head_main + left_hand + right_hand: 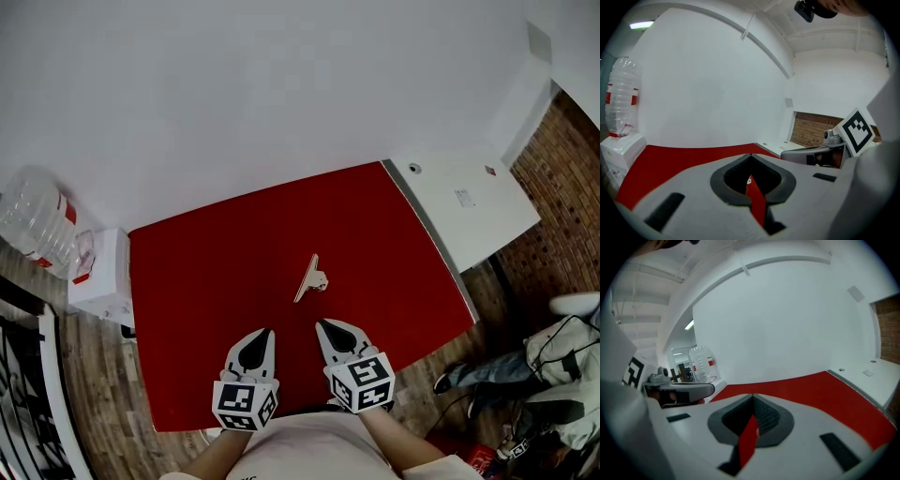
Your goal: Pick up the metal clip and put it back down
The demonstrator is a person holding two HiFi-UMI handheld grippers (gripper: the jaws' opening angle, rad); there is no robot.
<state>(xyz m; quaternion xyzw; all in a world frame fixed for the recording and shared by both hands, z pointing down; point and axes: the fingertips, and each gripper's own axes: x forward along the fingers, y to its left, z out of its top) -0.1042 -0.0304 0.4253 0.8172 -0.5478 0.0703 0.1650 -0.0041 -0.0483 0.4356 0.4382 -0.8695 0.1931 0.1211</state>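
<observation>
Jaws of the left gripper [268, 331] pressed together at the tips, nothing between them, only a narrow slit lower down with red showing through. Same for the right gripper [322, 324]: shut tip to tip, empty, holding nothing. Both low at the near edge of the table [206, 272], side by side, pointing away from the person.

Clip [311, 278] lying alone near the middle of the red top, just beyond the two tips and a little nearer the right one, apart from both. Small pale speck in the left gripper view's slit, possibly that same clip; too small to be sure.

Off the table's left side, a clear bottle [36, 223] with a red label, neck down on a white dispenser [98, 277]. Looks see-through all the way; whether any water is inside, hard to tell. Off the far right corner, a white counter [469, 202] butting against the table.
</observation>
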